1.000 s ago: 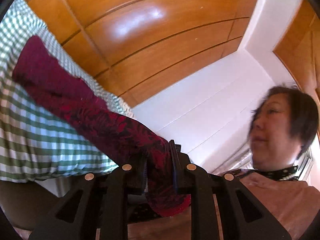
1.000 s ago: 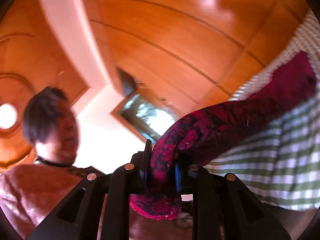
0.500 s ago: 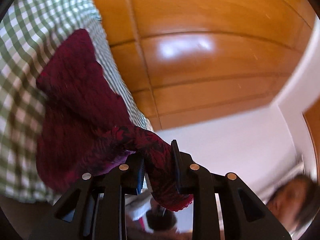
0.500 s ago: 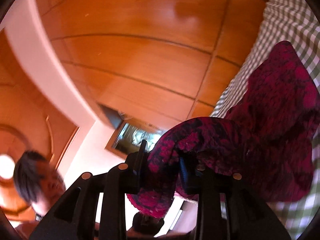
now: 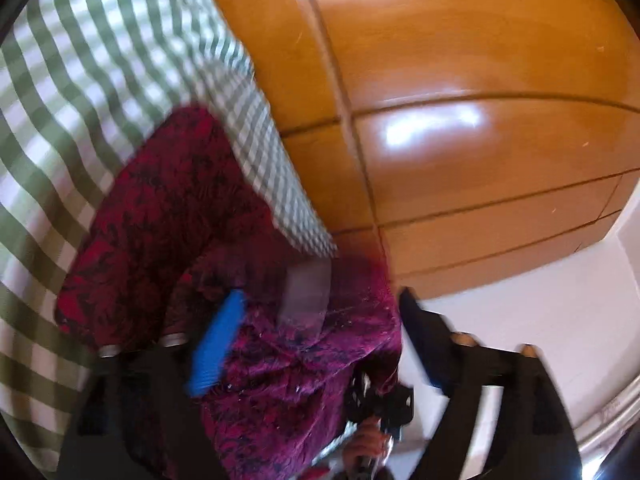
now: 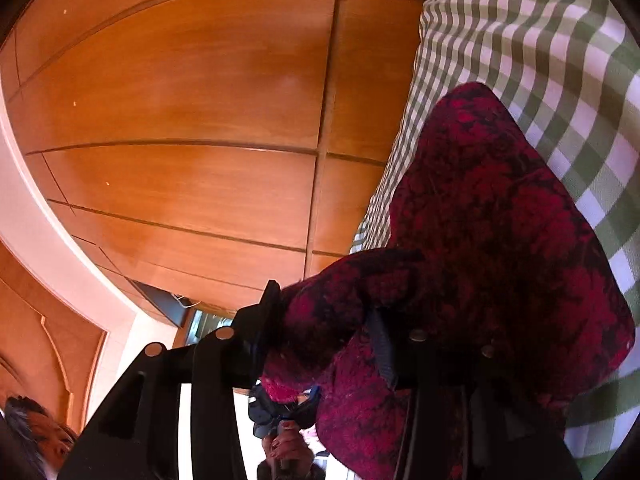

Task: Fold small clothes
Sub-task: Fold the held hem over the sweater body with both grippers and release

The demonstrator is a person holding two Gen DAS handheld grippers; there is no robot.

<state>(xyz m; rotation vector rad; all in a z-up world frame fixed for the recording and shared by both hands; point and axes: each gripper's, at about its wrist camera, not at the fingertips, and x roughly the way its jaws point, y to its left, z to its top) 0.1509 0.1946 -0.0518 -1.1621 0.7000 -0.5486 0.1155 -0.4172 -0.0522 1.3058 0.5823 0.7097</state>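
On green-checked cloth (image 6: 560,60), seemingly doubled crimson-and-black patterned garment (image 6: 500,220).

A dark red knitted garment (image 5: 168,216) carries a black leaf-like pattern; in the right wrist view the same garment (image 6: 492,232) reads crimson mottled with black. Under it lies a green-and-white checked cloth (image 5: 100,60). The left gripper's finger pad (image 5: 216,344) is bright blue. Far behind, glossy orange-brown wooden panels (image 6: 180,100)
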